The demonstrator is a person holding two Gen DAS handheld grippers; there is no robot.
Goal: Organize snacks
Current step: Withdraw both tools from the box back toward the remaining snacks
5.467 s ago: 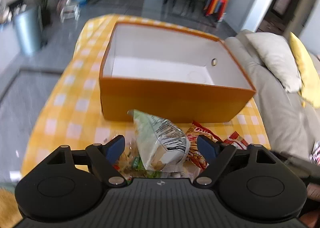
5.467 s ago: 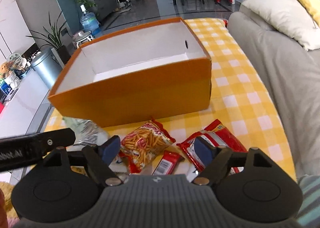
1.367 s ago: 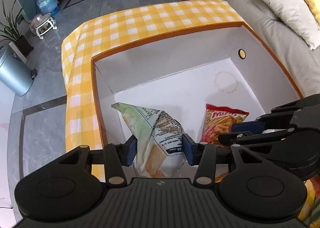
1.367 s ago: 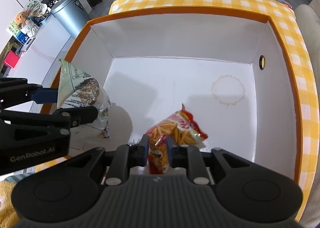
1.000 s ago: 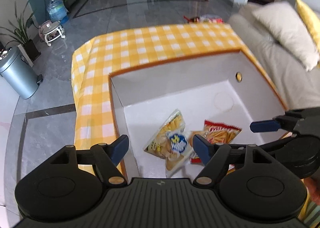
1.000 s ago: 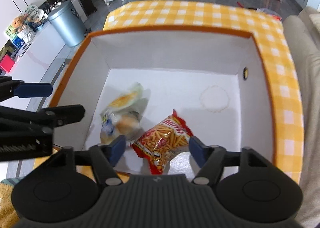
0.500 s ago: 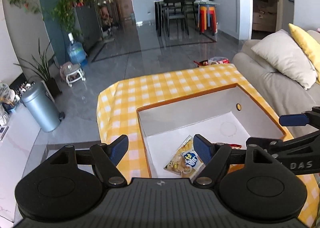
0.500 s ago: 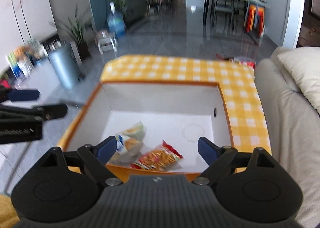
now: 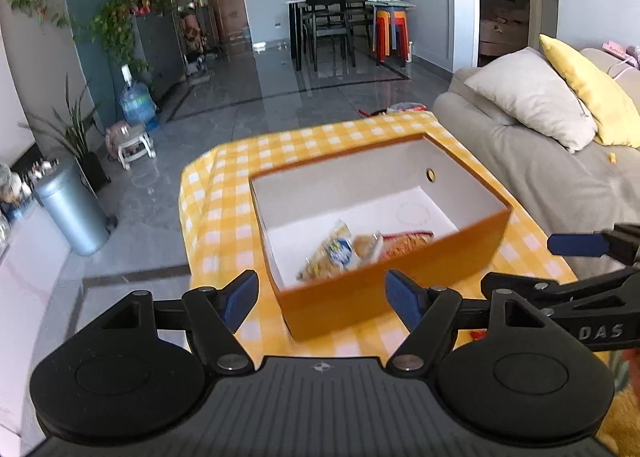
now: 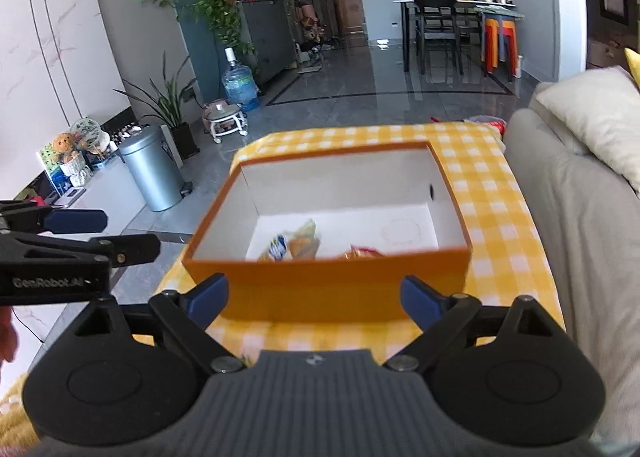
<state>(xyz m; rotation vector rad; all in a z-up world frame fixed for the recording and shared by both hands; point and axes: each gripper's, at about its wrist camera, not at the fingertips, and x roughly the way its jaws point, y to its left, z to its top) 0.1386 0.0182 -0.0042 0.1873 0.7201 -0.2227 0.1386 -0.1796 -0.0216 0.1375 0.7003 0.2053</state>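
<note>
Both claws hang on the near side of the orange box [image 10: 344, 293], above the checked counter [image 10: 496, 217], and neither holds anything. The left claw [image 9: 322, 299] is spread wide with only air between its blue pads. The right claw [image 10: 314, 297] is likewise empty, its jaws opening wider right now.

Box contents: a yellow-and-blue snack bag [image 9: 332, 253] lies on the white floor toward the near-left, and a red snack bag [image 9: 406, 241] sits just beside it toward the right. They look to be touching, though motion blur makes that hard to call. The rest of the box floor is bare apart from a faint ring mark.

Risks from here, as a judgement: the two claws sit near each other, so reaching back for more snacks could knock them together or clip the near wall of the box and shove it along the cloth. The cloth could bunch if dragged. A sliver of red [image 9: 478, 334] shows on the counter under the right claw's arm in the left view, probably another packet; a blind grab there may miss or crush it.
</note>
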